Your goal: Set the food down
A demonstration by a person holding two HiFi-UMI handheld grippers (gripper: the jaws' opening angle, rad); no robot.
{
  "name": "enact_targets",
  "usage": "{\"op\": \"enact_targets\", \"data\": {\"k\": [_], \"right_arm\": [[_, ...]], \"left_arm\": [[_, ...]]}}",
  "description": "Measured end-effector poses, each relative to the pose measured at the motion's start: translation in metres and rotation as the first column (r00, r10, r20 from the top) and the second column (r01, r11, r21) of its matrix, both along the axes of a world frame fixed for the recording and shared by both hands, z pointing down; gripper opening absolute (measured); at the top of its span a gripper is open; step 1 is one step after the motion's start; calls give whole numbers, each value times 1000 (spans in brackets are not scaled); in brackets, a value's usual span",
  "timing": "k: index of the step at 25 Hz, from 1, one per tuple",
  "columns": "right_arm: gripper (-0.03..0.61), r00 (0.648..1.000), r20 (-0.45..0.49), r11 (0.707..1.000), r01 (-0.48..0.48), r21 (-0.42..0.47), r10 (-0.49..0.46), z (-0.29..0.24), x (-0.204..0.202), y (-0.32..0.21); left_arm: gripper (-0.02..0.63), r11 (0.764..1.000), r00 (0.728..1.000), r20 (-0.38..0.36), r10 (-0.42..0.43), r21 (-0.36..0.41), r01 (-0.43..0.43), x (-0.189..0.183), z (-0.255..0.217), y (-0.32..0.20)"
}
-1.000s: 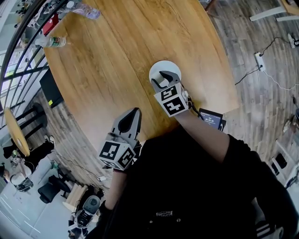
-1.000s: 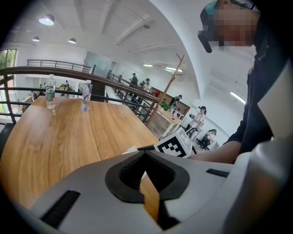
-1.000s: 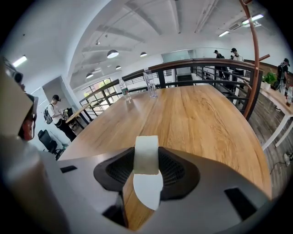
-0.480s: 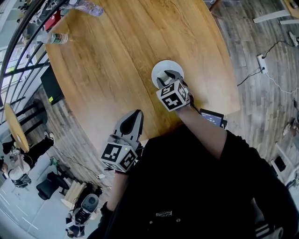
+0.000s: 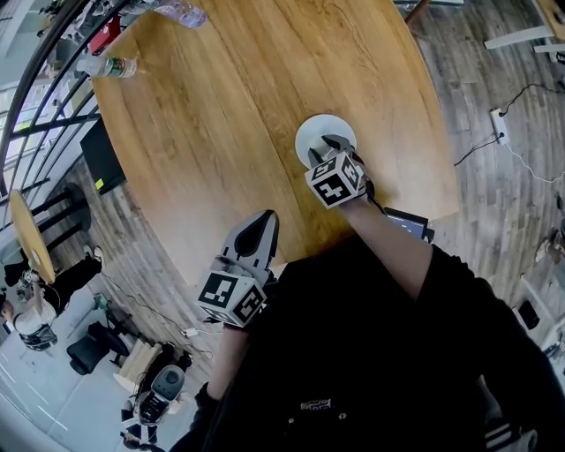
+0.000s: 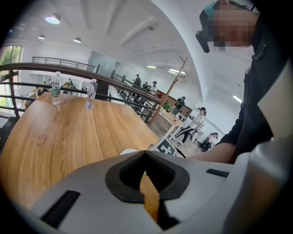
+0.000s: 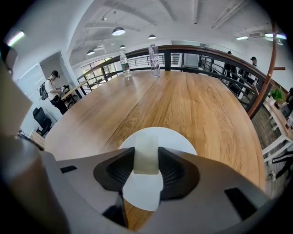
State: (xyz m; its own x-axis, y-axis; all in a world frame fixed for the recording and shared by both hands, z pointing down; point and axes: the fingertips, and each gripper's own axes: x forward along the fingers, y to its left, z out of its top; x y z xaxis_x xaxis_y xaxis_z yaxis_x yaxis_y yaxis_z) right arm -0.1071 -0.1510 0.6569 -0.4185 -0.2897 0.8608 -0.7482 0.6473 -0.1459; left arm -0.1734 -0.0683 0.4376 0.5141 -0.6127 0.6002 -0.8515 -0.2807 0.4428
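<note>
A pale, whitish block of food (image 7: 146, 148) sits between the pads of my right gripper (image 7: 146, 168), which is shut on it. The block hangs just over a small round white plate (image 7: 179, 139) on the wooden table. From the head view, the right gripper (image 5: 329, 146) points steeply down over the near side of the plate (image 5: 320, 131). My left gripper (image 5: 264, 220) rests near the table's front edge, to the left of the plate and apart from it. Its jaws (image 6: 145, 154) are shut with nothing in them.
The round wooden table (image 5: 221, 106) carries two plastic bottles at its far edge (image 5: 108, 66) (image 5: 175, 11). A dark device (image 5: 406, 224) sits by the near right edge. A black railing (image 7: 192, 51) runs behind the table, with people beyond it.
My right gripper has come down with the food over the plate and rolled a little. The left gripper has stayed where it was.
</note>
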Motion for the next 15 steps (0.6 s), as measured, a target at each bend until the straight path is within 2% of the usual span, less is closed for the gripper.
{"op": "enact_targets", "data": {"k": [15], "right_arm": [[172, 999, -36, 1000, -4, 25, 4, 13, 3, 7]], "left_arm": [[0, 1000, 1000, 5, 10, -5, -10, -2, 1, 9]]}}
